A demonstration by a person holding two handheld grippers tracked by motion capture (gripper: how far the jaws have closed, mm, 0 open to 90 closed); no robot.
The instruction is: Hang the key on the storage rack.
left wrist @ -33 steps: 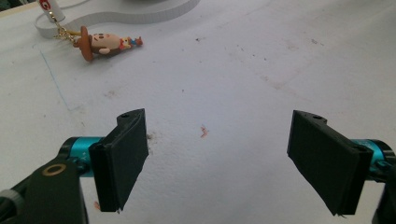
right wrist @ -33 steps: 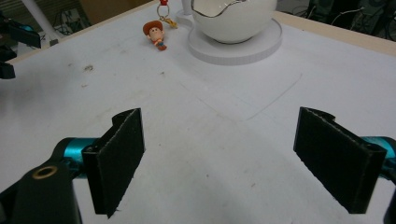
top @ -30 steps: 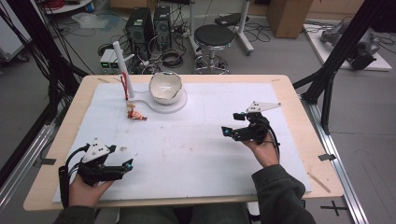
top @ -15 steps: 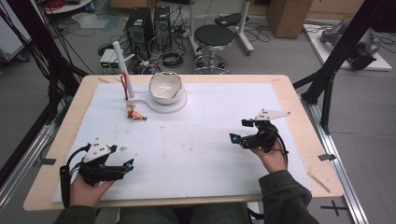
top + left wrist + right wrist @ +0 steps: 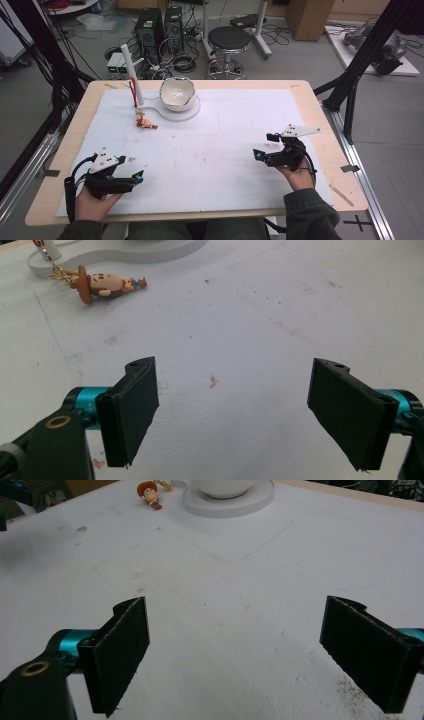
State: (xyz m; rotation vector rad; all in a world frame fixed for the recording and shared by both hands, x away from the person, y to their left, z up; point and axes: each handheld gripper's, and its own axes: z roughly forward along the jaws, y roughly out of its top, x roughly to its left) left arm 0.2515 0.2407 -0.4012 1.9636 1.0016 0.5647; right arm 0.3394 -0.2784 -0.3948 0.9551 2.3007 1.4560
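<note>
Grippers rest at the near edge of the white mat (image 5: 220,150), both empty with jaws spread wide. A small cowboy figure keychain (image 5: 145,121) lies on its side just beside the bowl (image 5: 177,93), on the bowl's left, well apart from both hands. The left gripper (image 5: 135,177) looks the nearer, the figure lying forward of its jaws and a little left. The right gripper (image 5: 260,155) sits low, pointing left across the mat toward the bowl.

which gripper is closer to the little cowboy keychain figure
Left. The left gripper sits at the near left edge, roughly straight below the cowboy figure. The right gripper is across the white mat on the right side, farther off. Both are open and empty.
</note>
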